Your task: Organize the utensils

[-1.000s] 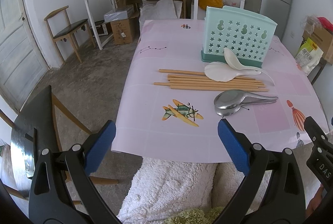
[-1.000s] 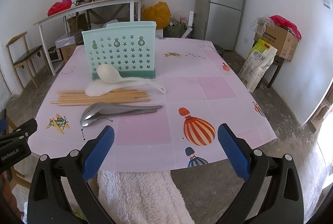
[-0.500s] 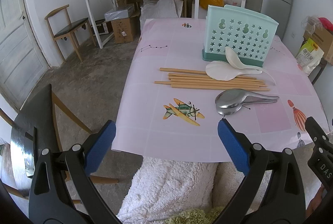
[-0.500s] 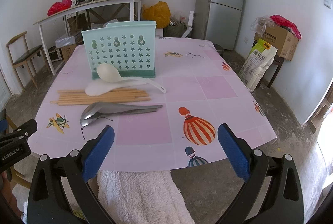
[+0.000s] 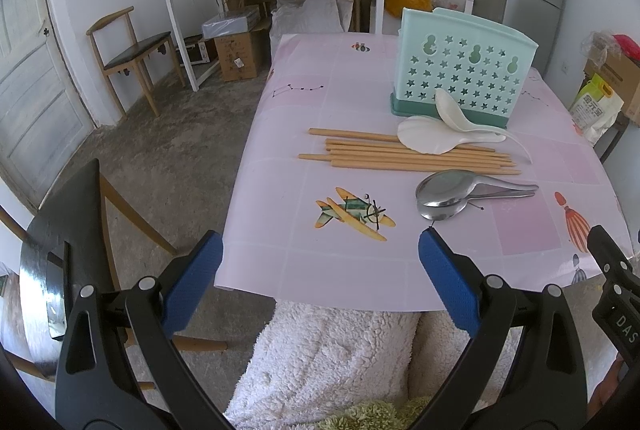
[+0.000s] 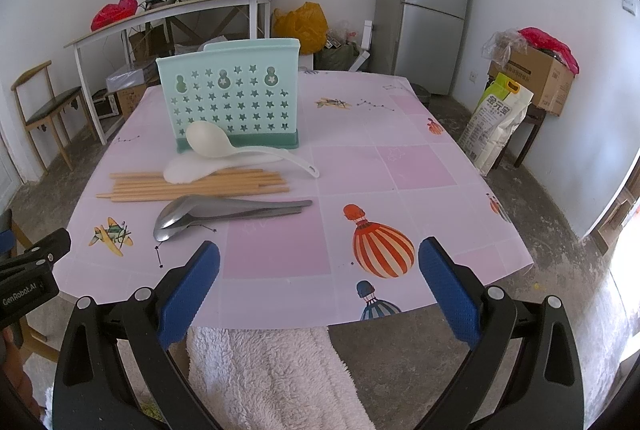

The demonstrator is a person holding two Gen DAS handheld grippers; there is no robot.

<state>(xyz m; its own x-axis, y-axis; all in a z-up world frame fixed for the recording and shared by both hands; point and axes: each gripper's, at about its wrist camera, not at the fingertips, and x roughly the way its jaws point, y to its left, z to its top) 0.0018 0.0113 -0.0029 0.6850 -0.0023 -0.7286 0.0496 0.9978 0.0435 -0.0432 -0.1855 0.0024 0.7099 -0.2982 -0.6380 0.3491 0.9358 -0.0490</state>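
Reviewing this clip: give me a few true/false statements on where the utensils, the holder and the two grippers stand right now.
1. The mint-green star-perforated plastic holder stands upright on the pink patterned tablecloth. True.
2. The bundle of wooden chopsticks is already inside the holder. False: it lies flat on the cloth in front of it.
3. Two white plastic spoons rest partly on the chopsticks. True.
4. The right gripper is shut on the stacked metal spoons. False: it is open and short of them.
5. The left gripper is open and empty. True.
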